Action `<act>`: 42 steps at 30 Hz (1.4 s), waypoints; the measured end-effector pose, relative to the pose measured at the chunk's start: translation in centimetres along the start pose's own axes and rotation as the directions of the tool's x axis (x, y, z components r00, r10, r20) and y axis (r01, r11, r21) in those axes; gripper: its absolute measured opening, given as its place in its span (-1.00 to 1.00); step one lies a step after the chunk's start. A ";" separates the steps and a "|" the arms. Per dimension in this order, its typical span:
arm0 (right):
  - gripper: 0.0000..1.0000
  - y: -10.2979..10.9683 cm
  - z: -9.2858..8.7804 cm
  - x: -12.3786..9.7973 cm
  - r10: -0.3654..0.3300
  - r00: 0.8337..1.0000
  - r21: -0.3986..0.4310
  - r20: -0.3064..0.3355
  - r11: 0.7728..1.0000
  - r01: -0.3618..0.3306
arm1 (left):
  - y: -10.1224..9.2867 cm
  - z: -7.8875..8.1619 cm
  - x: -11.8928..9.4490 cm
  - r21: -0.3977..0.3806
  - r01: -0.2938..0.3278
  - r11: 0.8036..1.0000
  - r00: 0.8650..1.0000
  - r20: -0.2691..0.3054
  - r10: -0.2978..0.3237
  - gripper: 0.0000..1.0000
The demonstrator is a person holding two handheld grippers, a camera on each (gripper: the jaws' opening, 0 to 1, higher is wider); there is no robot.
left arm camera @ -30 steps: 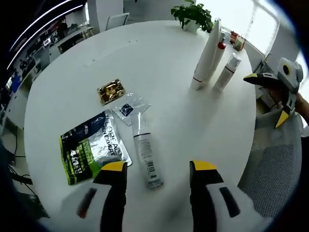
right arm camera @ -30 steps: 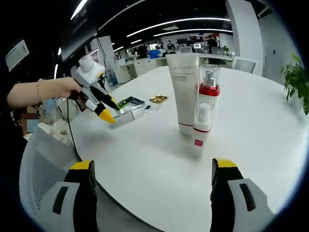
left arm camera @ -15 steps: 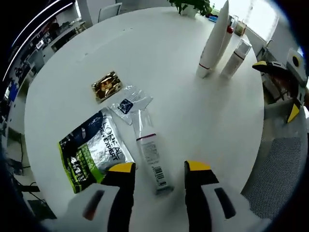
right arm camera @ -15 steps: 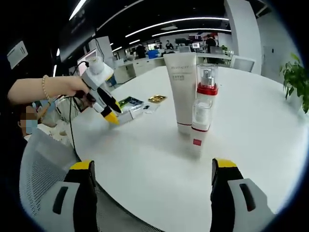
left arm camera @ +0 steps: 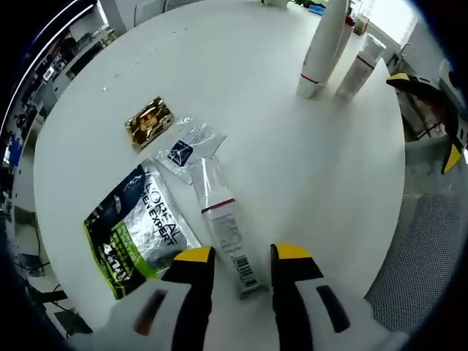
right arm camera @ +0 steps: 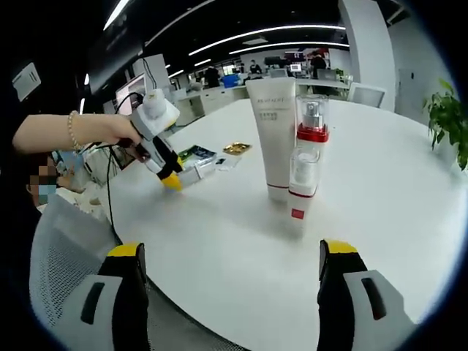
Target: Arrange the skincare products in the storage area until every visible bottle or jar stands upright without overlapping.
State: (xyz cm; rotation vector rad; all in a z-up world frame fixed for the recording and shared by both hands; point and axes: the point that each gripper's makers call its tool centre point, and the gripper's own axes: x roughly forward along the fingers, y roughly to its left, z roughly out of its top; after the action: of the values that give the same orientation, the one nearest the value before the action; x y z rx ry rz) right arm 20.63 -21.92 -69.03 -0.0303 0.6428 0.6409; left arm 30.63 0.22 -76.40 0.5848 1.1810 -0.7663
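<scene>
I am looking down the left gripper [left arm camera: 239, 256] at a clear tube [left arm camera: 223, 228] lying flat on the white table [left arm camera: 248, 95]. Its barcoded end is sitting between my two yellow-tipped jaws, which are standing narrowly apart on either side of it; I cannot tell whether they are touching it. Just left of the tube a green and silver sachet [left arm camera: 139, 230] is lying, with a small clear packet [left arm camera: 186, 148] and a gold packet [left arm camera: 148, 122] farther off. At the far right a tall white tube [left arm camera: 322, 45] and a slim bottle [left arm camera: 360, 66] are standing upright. The right gripper [right arm camera: 227, 252] is hovering wide open at the table edge, well short of the white tube [right arm camera: 275, 131] and a red-collared pump bottle [right arm camera: 306, 164].
</scene>
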 end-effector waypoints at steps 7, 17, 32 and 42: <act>0.96 -0.1 0.0 0.1 0.001 1.000 0.001 -0.001 1.000 -0.001 | 0.2 0.1 0.3 0.012 -0.010 1.000 1.000 -0.011 0.010 -0.44; 0.95 0.1 -0.2 0.0 0.004 1.000 -0.001 -0.009 1.000 -0.004 | 0.1 0.0 0.4 0.004 0.000 1.000 1.000 -0.013 0.000 -0.47; 0.95 0.2 -0.2 0.0 0.007 1.000 -0.005 -0.010 1.000 -0.007 | -0.6 0.0 -0.9 -0.111 0.064 0.992 0.995 0.078 -0.055 -0.59; 0.94 0.5 -0.2 0.0 0.017 1.000 -0.010 -0.014 1.000 -0.017 | -1.0 0.3 -2.0 -0.259 0.155 0.953 0.977 0.185 -0.108 -0.59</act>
State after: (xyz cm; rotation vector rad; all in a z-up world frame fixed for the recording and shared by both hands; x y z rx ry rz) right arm 20.26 -21.52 -69.07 -0.0387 0.6534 0.6613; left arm 29.65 -0.16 -74.45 0.2095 1.1513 -0.7354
